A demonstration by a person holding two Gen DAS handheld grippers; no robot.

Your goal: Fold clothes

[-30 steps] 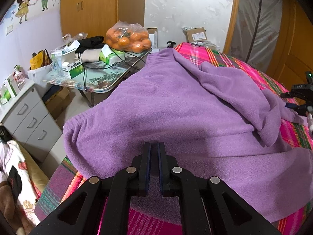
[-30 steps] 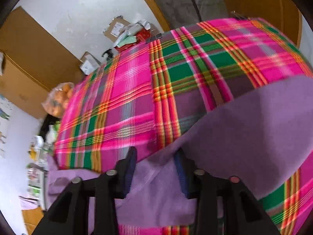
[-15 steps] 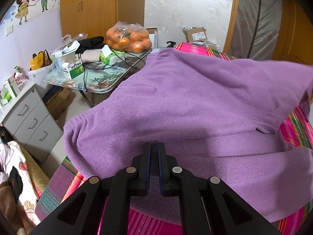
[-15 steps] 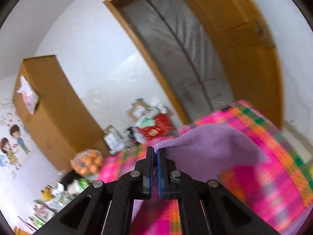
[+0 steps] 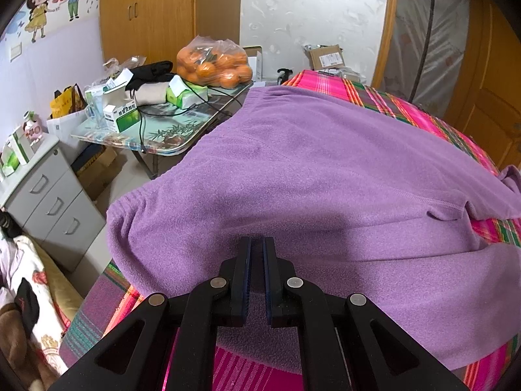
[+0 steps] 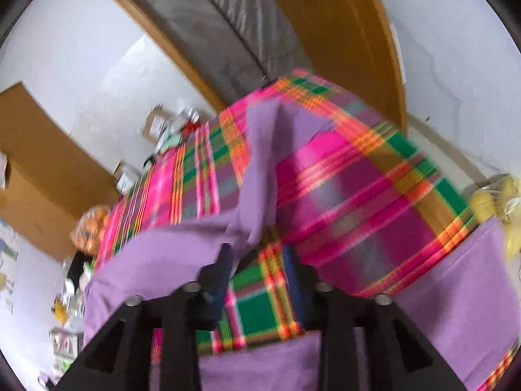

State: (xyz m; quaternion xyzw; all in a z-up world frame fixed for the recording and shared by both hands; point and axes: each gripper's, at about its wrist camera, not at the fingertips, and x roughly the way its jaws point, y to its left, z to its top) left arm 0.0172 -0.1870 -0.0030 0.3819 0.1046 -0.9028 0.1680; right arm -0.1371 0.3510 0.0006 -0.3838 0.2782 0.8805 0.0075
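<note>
A purple fleece garment (image 5: 309,169) lies spread over the pink plaid bedcover (image 5: 407,110). My left gripper (image 5: 257,247) is shut, its fingertips resting on the garment near its front hem; I cannot tell whether a fold is pinched. In the blurred right wrist view, my right gripper (image 6: 257,254) hangs over the bedcover (image 6: 358,211) with its jaws opening wide. Only plaid cloth shows between them. A purple sleeve (image 6: 260,169) lies just beyond the left finger, and the pads are not pressing on it.
Left of the bed stands a glass table with a bag of oranges (image 5: 215,63), boxes (image 5: 122,115) and cables. A grey drawer cabinet (image 5: 49,202) is nearer on the left. A wooden door (image 6: 342,32) is behind the bed.
The right gripper closed on the sleeve, swung it up and across, and now stands open with the sleeve out of its jaws. The garment's right flap lies flatter. The left gripper stayed still.
</note>
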